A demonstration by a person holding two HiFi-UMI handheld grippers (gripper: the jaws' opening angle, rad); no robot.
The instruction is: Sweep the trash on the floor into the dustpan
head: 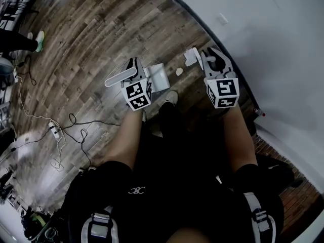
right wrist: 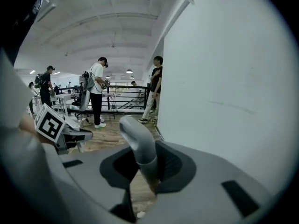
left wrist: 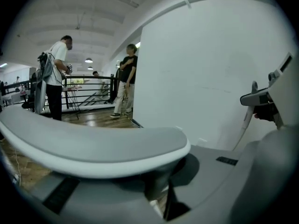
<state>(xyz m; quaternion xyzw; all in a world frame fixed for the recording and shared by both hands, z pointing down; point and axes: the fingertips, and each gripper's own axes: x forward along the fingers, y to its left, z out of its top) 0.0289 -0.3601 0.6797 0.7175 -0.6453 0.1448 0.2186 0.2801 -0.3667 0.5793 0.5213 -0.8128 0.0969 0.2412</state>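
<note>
Both tools gripped, centre frame.
Your left gripper (head: 132,71) clamps the dustpan handle (left wrist: 93,143); your right gripper (head: 213,61) squeezes the broom handle (right wrist: 138,146).

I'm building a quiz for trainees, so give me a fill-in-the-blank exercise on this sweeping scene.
The left gripper holds the ____ by its handle.
The trash lies on the ____ floor.
The wall beside the right gripper, which is shut on the broom handle, is ____.
Missing words: dustpan, wooden, white.
</note>
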